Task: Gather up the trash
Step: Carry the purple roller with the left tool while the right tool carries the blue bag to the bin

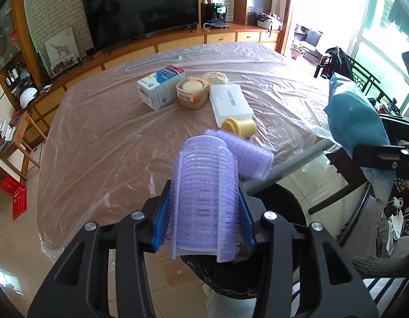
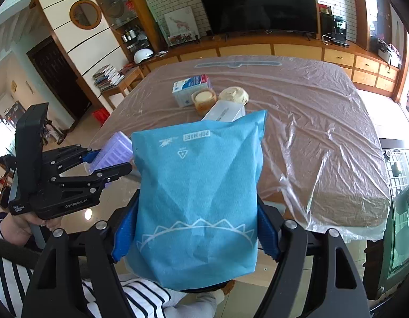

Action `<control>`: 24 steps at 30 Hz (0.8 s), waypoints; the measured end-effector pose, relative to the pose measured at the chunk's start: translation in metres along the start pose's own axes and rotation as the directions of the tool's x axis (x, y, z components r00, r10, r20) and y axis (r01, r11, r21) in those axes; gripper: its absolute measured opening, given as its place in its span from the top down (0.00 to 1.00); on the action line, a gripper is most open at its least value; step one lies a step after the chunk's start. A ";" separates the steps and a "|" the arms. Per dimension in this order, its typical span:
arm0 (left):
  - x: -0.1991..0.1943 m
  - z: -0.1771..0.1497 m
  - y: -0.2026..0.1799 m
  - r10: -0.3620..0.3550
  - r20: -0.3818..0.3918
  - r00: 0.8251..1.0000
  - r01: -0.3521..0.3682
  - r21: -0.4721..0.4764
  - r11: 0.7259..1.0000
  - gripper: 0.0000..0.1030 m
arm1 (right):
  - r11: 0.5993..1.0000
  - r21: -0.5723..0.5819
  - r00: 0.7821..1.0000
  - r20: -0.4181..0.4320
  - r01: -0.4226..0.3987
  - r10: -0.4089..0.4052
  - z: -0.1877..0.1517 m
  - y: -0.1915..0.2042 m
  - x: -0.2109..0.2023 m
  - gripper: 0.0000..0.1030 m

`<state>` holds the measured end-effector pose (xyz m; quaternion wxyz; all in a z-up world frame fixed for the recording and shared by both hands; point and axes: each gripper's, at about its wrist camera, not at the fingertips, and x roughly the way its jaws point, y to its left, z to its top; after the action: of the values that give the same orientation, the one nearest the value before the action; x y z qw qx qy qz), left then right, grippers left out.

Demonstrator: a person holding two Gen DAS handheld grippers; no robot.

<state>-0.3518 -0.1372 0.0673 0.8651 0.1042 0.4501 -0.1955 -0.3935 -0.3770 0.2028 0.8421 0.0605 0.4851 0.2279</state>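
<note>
Purple hair rollers point(image 1: 204, 196), the trash, sit clamped in my left tongs point(image 1: 204, 212) over the black bin point(image 1: 278, 201), just off the counter point(image 1: 103, 137) edge. My right tongs point(image 2: 196, 235) grip a blue bag point(image 2: 199, 198) beside the bin.
</note>
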 end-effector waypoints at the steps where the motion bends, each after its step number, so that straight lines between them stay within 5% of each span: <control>1: 0.000 -0.002 -0.001 -0.002 -0.004 1.000 0.002 0.002 1.000 0.56 | 1.000 -0.005 1.000 -0.006 -0.006 0.006 -0.003 0.002 0.000 0.28; 24: 0.009 -0.058 -0.032 -0.051 -0.130 0.990 0.057 0.041 0.998 0.56 | 0.993 -0.077 0.975 -0.207 -0.094 0.076 -0.065 0.022 0.027 0.28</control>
<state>-0.4034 -0.1480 0.0264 0.8260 0.1235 0.5032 -0.2218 -0.4442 -0.3529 0.1547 0.7794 0.0213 0.5553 0.2894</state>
